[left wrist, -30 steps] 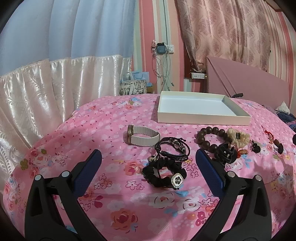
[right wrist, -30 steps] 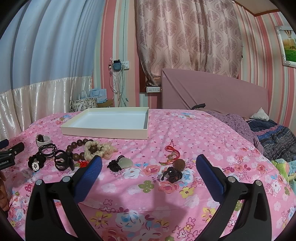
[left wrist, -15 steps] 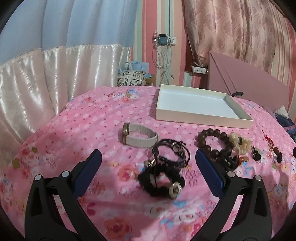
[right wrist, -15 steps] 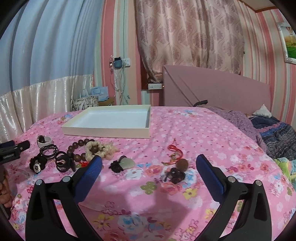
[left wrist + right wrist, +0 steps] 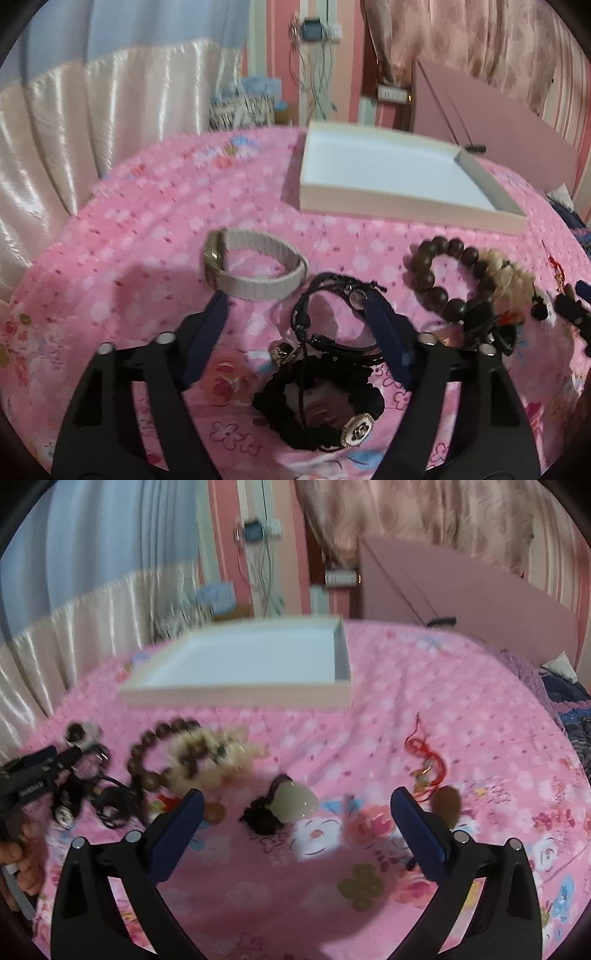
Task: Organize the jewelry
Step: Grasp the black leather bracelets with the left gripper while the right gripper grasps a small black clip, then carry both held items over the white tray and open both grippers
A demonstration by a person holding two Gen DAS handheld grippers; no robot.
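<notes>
Left gripper, jaws spread, straddles the black cord bracelet at frame centre; right gripper, also spread, frames the pale stone pendant.

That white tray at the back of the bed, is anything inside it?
The white tray shows only a bare pale floor in both views. A thin strip just behind its near wall is hidden. All the jewelry, like the beige-strap watch, lies outside on the pink bedspread.

Home bedroom. Bed under pink floral spread, padded pink headboard at far side. Pink striped wallpaper, patterned drapes, satin-trimmed blue curtain. Wall socket with charger and dangling cords. Rumpled blanket near headboard.
</notes>
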